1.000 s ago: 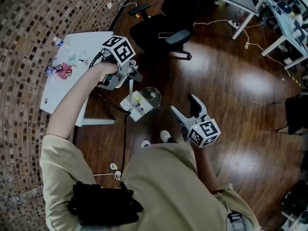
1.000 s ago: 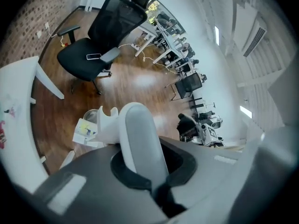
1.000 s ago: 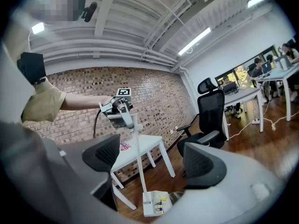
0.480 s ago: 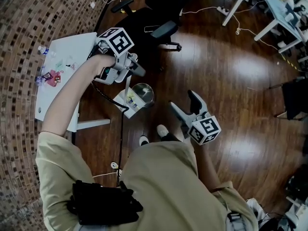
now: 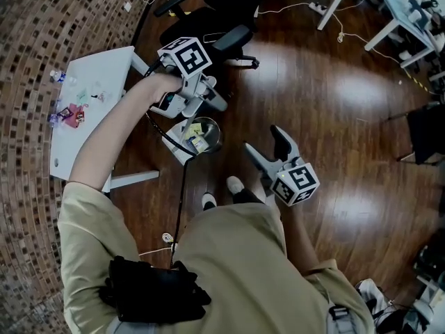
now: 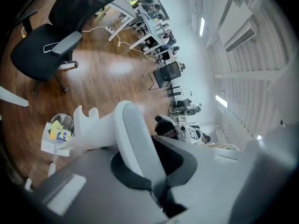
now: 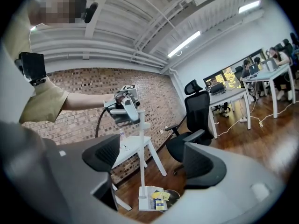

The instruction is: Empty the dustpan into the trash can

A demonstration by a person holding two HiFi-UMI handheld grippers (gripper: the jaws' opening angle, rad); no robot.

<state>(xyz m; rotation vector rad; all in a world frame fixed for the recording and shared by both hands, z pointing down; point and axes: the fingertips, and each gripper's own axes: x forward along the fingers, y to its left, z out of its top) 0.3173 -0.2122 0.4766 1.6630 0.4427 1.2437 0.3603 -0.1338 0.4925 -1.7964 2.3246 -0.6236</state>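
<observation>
Right gripper view gives the plainest look at the dustpan [image 7: 145,201]: it sits low by the floor with its mouth against the rim of the trash can [image 7: 175,195]. Yellow and blue paper scraps [image 7: 160,198] lie right at that lip; whether any have crossed into the can I cannot tell. Its thin white handle [image 7: 141,157] rises nearly upright to the left gripper [image 5: 203,96], whose jaws are clamped on the handle's top. Over the last second that gripper has swung right, from left of the can to almost above it, while pan and can have stayed side by side. I judge this to be the start of the tip, with the emptying not yet done. The right gripper [image 5: 270,153] has kept its jaws wide apart on nothing, right of the can. A black office chair [image 5: 198,26] stands on the far side.
</observation>
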